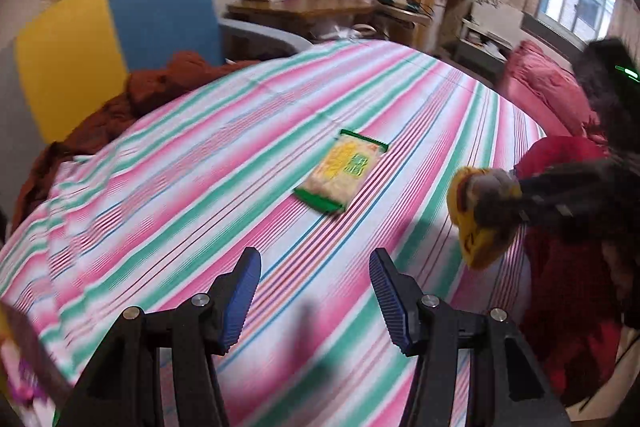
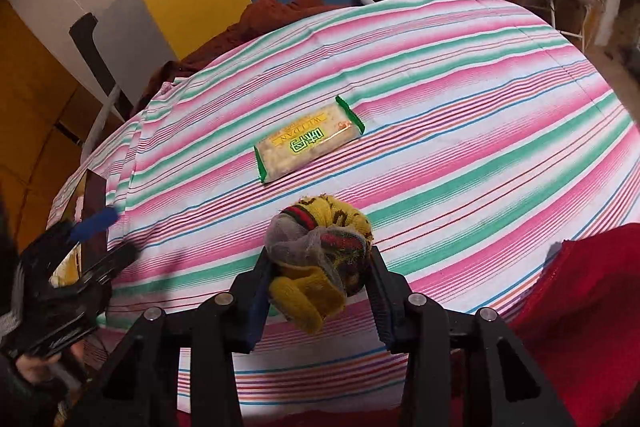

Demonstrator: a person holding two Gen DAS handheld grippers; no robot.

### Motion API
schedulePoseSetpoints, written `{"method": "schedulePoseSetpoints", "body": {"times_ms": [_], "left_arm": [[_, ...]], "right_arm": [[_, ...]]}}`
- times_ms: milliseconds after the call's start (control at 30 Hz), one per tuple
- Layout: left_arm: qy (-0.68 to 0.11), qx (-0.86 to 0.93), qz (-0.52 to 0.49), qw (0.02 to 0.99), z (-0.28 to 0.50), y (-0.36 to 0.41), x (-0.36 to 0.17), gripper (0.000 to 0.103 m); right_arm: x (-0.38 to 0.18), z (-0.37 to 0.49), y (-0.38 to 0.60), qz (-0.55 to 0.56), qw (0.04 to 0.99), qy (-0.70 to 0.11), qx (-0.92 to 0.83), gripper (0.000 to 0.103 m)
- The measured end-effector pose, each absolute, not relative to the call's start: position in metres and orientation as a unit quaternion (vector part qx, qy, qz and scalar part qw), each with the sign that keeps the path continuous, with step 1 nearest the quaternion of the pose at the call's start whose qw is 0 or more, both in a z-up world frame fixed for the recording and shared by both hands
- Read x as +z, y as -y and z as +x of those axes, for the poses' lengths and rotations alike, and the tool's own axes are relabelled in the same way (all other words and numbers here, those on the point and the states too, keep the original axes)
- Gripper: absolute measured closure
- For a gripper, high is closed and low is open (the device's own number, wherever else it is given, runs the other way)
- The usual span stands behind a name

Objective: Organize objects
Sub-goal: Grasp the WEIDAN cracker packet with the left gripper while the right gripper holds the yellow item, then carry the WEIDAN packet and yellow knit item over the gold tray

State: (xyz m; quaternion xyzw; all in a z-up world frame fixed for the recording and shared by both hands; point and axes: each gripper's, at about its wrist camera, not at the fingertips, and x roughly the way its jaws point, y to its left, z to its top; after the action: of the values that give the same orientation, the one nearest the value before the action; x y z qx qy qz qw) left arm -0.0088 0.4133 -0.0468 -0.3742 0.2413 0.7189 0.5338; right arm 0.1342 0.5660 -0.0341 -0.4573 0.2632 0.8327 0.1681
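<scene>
A pale snack packet with green ends point(image 1: 340, 173) point(image 2: 308, 145) lies flat in the middle of the striped sheet point(image 1: 192, 163). My right gripper point(image 2: 320, 255) is shut on a balled sock bundle point(image 2: 325, 227), yellow with red, green and grey parts, held just above the sheet on the near side of the packet. In the left wrist view the same sock bundle point(image 1: 478, 247) shows at the right. My left gripper point(image 1: 314, 259) hangs open over the sheet, short of the packet, with nothing between its blue pads point(image 1: 240, 303).
A red cloth point(image 2: 584, 311) lies at the right edge of the sheet. A dark brown box point(image 2: 95, 203) stands at the left edge, beside my left gripper point(image 2: 110, 237). A rust blanket point(image 1: 140, 95), a blue and yellow chair back point(image 1: 160, 7) and a wooden desk point(image 1: 304, 7) are beyond.
</scene>
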Motion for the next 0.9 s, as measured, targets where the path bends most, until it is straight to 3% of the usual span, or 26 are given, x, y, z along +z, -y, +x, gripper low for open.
{"method": "schedulePoseSetpoints", "body": {"times_ms": [467, 600, 733, 900], "left_arm": [[-0.316, 0.643, -0.371, 0.591, -0.021, -0.522, -0.09, 0.046], [-0.293, 0.642, -0.401, 0.584, -0.035, -0.536, -0.104, 0.045], [-0.282, 0.666, -0.393, 0.568, -0.035, -0.531, -0.111, 0.051], [-0.281, 0.677, -0.4, 0.55, -0.032, -0.503, -0.109, 0.052]], "right_arm": [[-0.041, 0.13, -0.565, -0.453, 0.142, -0.267, 0.839, 0.059], [-0.042, 0.132, -0.567, -0.448, 0.133, -0.279, 0.839, 0.059], [-0.043, 0.131, -0.566, -0.451, 0.128, -0.283, 0.836, 0.058], [-0.044, 0.13, -0.565, -0.452, 0.131, -0.283, 0.836, 0.058]]}}
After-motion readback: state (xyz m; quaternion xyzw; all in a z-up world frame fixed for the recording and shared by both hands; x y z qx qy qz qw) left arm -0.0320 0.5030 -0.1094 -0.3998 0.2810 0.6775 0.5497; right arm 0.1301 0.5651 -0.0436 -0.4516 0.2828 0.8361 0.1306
